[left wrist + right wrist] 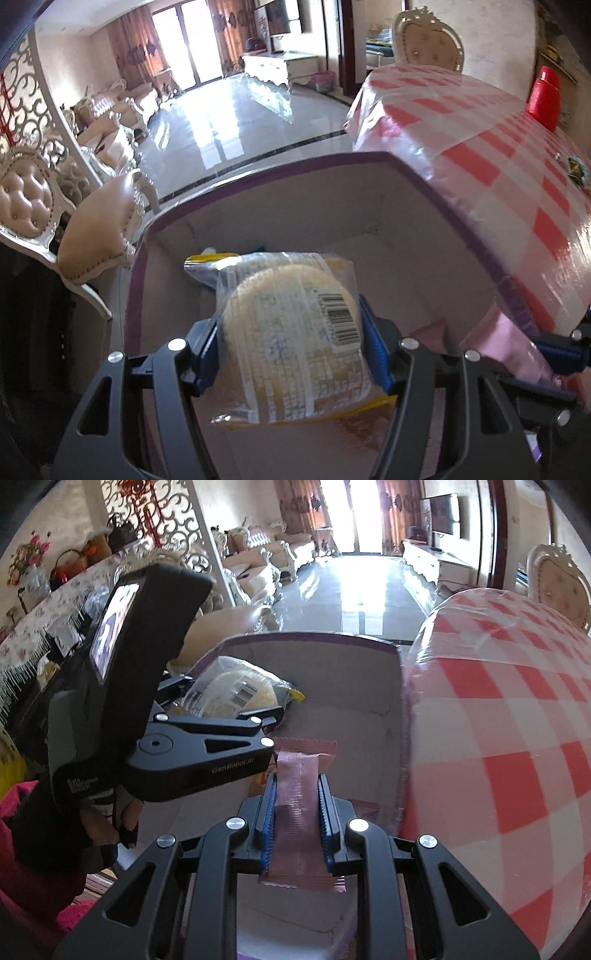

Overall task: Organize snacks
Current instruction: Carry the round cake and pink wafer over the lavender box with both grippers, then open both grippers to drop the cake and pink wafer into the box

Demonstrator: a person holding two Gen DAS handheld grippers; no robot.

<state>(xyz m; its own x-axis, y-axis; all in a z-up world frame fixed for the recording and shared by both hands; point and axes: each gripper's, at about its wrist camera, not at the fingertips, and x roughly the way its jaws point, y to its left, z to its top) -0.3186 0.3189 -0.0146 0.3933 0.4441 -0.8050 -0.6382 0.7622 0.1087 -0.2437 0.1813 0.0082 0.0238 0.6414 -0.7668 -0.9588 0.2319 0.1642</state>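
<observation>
Over the box [369, 679], pink wrapper [297, 805] (claw-pinched) points forward.

box [258, 192] floor hidden by snacks, table [498, 738] edges cropped

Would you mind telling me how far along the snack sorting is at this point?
Done: nothing is clearly seen lying in the purple-rimmed box yet. In hand: the left gripper holds a clear-wrapped round cake over the box, and the right gripper is shut on a pink wrapped bar beside it. Left: releasing both. Whether more snacks wait on the checked tablecloth cannot be told.
</observation>
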